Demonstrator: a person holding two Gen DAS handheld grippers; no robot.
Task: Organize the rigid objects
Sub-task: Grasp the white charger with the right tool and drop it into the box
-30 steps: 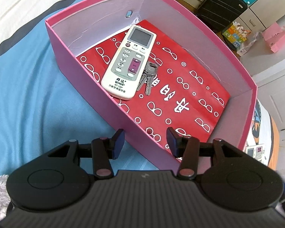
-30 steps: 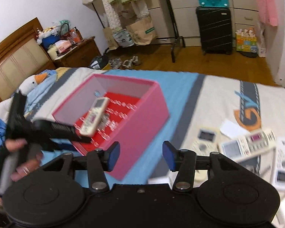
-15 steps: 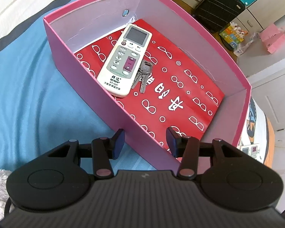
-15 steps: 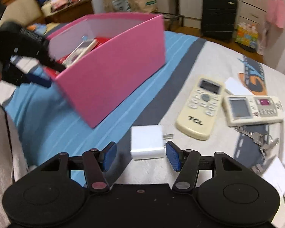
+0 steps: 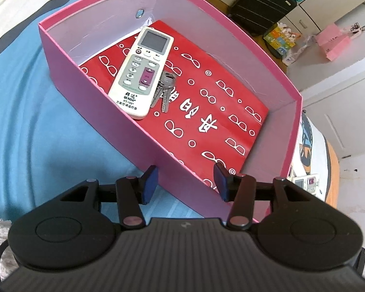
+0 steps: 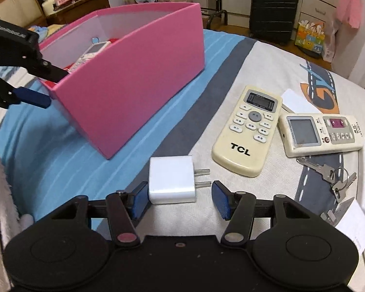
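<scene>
Setting: a bed covered by a blue and white patterned sheet (image 6: 158, 126), seen from two wrist cameras.

Pink box (image 5: 143, 131): an open-topped pink cardboard box is set on the blue part of the sheet; its floor is lined with red paper printed with white glasses (image 5: 206, 112).

Inside the pink box: a white QUNDA remote control (image 5: 141, 73) is laid face up near the box's far left wall, and a bunch of silver keys (image 5: 165, 90) is tucked against the remote's right edge, touching it.

Left gripper (image 5: 185, 182): its jaws are spread wide and hold nothing; they are placed astride the near long wall of the pink box, one blue pad outside the wall and one inside over the red lining. Contact with the wall cannot be told.

Right gripper (image 6: 180, 200): its jaws are spread wide, with nothing clamped. A white plug-in charger (image 6: 171, 182) is lain between them, just in front of the pink box's near corner; the left pad is shown at or against the charger's side, the right pad apart from its two metal prongs.

To the right of the pink box: a cream TCL remote (image 6: 248, 131), then a white remote with a large screen (image 6: 321, 135) just beside it, then a second bunch of keys (image 6: 333, 175) nearer the camera.

Behind the pink box: a black suitcase (image 6: 272, 7) is stood on the floor.
</scene>
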